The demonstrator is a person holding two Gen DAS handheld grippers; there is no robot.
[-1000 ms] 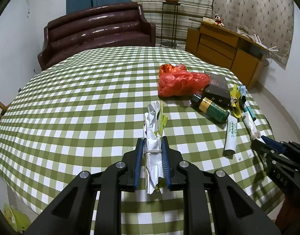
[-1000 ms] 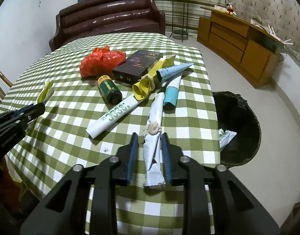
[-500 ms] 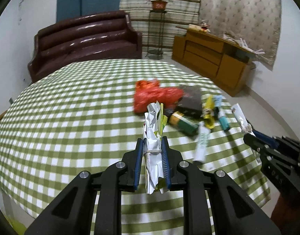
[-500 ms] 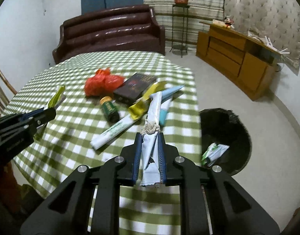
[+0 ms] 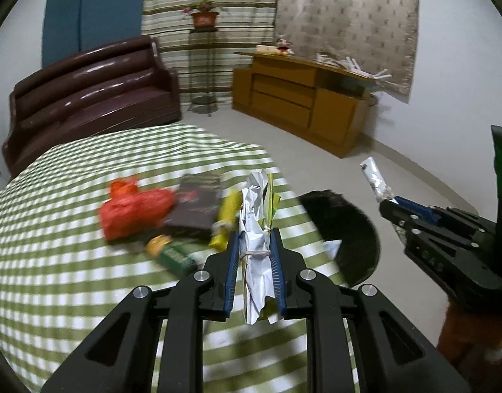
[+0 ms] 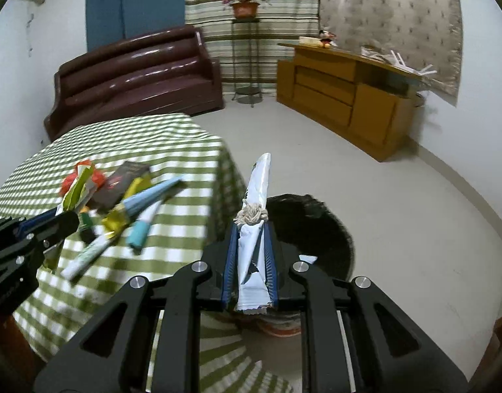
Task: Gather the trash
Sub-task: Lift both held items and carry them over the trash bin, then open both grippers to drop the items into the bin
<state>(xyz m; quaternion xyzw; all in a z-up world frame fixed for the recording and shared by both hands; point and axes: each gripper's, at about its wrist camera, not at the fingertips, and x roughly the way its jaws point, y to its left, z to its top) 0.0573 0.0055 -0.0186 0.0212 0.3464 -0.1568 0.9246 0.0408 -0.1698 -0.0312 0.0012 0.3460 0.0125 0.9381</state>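
Dropping early is the risk: both wrappers are clamped tight, crumpled wrapper (image 5: pixel 256 249) in left gripper (image 5: pixel 255 255), tied wrapper (image 6: pixel 252 252) in right gripper (image 6: pixel 251 255), bin (image 6: pixel 316 229) barely reached, so table edge could be hit.

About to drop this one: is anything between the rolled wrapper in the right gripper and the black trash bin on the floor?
Nothing visible. The right gripper is shut on the tied white wrapper, which points over the open black bin beside the table. The left gripper sits off to the side.
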